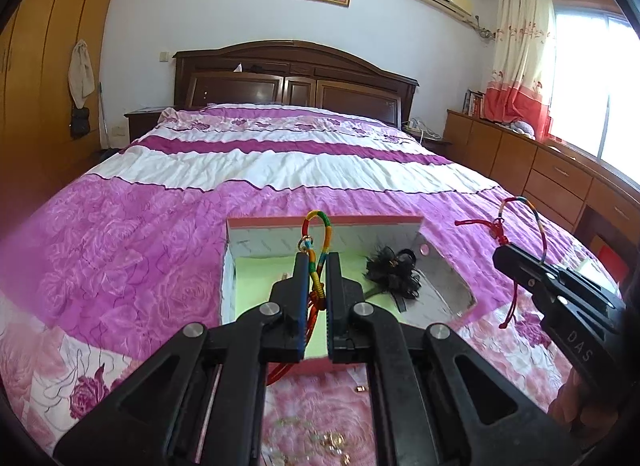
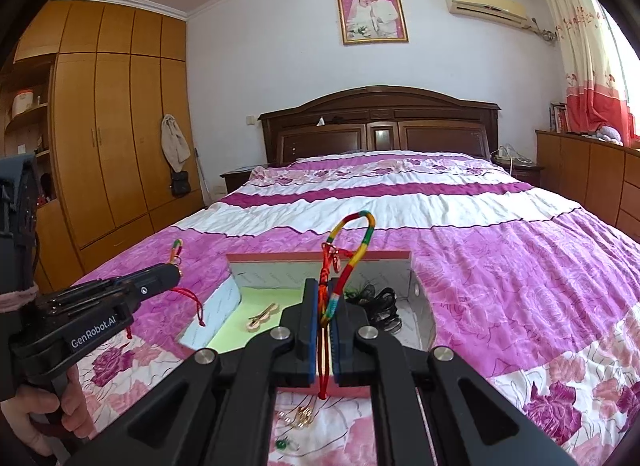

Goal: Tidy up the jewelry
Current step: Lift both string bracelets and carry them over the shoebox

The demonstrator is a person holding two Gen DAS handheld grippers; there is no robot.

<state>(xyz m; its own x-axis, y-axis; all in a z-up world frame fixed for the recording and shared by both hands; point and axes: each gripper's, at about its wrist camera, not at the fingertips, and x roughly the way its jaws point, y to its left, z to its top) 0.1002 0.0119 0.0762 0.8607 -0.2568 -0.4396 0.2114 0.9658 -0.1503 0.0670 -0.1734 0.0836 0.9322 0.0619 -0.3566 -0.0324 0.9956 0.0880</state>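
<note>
Each gripper is shut on its own multicoloured braided cord bracelet. My left gripper (image 1: 318,262) pinches one bracelet (image 1: 318,225) whose loop sticks up above the fingertips, over the open pink box (image 1: 320,221). It also shows in the right wrist view (image 2: 170,272) at the left. My right gripper (image 2: 324,290) pinches another bracelet (image 2: 360,234) with red cords hanging, also over the box (image 2: 320,256). In the left wrist view the right gripper (image 1: 504,256) is at the right with its bracelet (image 1: 532,209). The box holds a black feathery hair piece (image 1: 394,272) and a gold clip (image 2: 262,316).
The box lies on a pink and white floral bedspread (image 1: 140,246). Loose gold jewelry (image 2: 304,418) and a green bead (image 2: 281,444) lie on the bed in front of the box. A wooden wardrobe (image 2: 108,125) stands left, low cabinets (image 1: 540,169) right, the headboard (image 1: 296,77) behind.
</note>
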